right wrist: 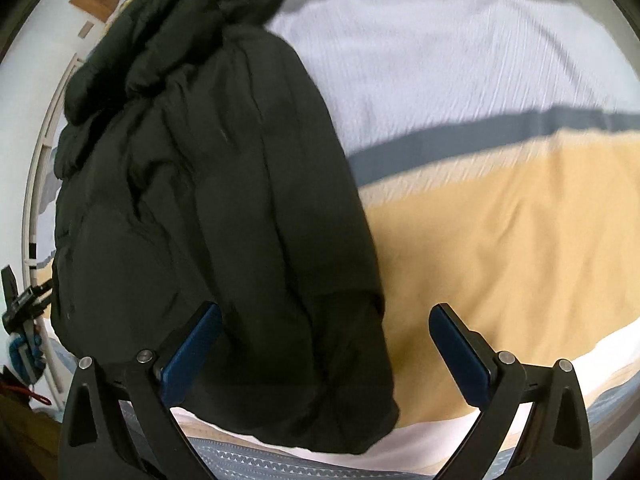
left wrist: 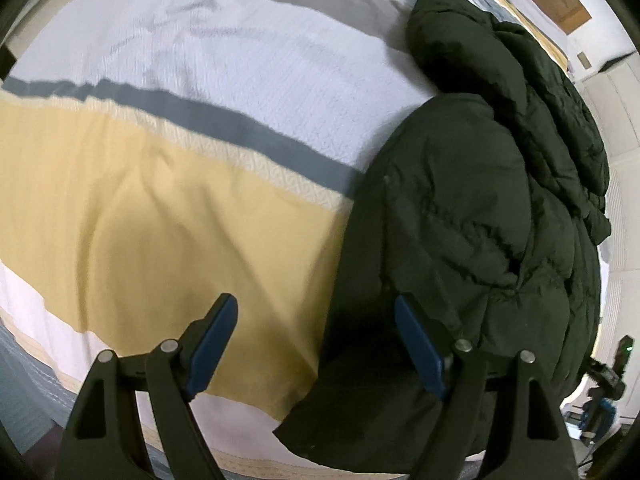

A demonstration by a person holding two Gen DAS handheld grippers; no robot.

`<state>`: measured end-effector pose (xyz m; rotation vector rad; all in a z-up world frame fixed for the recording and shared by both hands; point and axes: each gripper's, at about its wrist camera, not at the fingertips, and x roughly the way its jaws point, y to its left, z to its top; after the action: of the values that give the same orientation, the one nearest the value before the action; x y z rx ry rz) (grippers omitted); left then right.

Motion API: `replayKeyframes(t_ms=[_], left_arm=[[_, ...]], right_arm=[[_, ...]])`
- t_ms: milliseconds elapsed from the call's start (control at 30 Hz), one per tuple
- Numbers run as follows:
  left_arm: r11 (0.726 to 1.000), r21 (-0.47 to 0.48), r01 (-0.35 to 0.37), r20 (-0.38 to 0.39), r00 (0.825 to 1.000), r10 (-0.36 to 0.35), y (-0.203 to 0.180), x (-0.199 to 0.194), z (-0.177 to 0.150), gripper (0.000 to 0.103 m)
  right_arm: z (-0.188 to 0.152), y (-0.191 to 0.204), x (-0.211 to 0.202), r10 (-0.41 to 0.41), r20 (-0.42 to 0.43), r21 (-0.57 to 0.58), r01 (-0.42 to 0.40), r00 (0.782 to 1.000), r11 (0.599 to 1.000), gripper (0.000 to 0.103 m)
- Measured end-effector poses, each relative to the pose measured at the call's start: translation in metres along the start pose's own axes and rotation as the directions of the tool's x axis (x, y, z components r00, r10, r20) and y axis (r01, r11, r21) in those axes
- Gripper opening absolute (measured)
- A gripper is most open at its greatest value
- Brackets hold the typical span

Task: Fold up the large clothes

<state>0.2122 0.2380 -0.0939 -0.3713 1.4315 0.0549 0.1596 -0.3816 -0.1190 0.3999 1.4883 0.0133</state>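
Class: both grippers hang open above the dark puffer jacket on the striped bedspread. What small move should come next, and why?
Probably lower the right gripper and close it on the near hem of the jacket. Its jaws stand open with nothing clamped, and the hem lies right below them. The left gripper, also open, straddles the jacket's edge on the bedspread.

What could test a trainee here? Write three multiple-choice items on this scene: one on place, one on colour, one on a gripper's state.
1. Where does the dark puffer jacket lie?
A. on the striped bedspread
B. on a chair
C. on the floor

2. What colour is the band of bedspread beside the jacket's hem?
A. red
B. yellow
C. green

3. How is the right gripper?
A. shut on the jacket
B. shut and empty
C. open

Answers:
1. A, the jacket rests on the bedspread.
2. B, a yellow band adjoins the hem.
3. C, its blue pads stand wide apart, pressing on nothing.
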Motion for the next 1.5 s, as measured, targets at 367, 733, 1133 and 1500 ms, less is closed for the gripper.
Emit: replayKeyframes(t_ms=[367,733,1133,1500], left_arm=[[0.961,-0.039,0.275,-0.111,0.954,-0.278,-0.002,0.024,-0.023,0.080],[0.938,-0.032,0.344,-0.182,0.921,-0.344,-0.015,0.044,-0.050,0.079],[0.925,-0.055,0.376,-0.166,0.910,-0.380,-0.028,0.040,-0.051,0.024],[0.889,-0.084,0.451,-0.086,0.885,-0.457,-0.036,0.001,-0.038,0.013]], right_arm=[[-0.013,0.006,0.038,0.043,-0.075,0.030,-0.040,0.996,0.999,0.102],[-0.050,-0.002,0.060,0.094,-0.120,0.047,-0.089,0.988,0.995,0.102],[-0.086,-0.008,0.071,0.243,-0.164,0.095,-0.230,0.956,0.969,0.046],[-0.074,0.042,0.057,0.302,-0.102,-0.015,-0.305,0.948,0.952,0.012]])
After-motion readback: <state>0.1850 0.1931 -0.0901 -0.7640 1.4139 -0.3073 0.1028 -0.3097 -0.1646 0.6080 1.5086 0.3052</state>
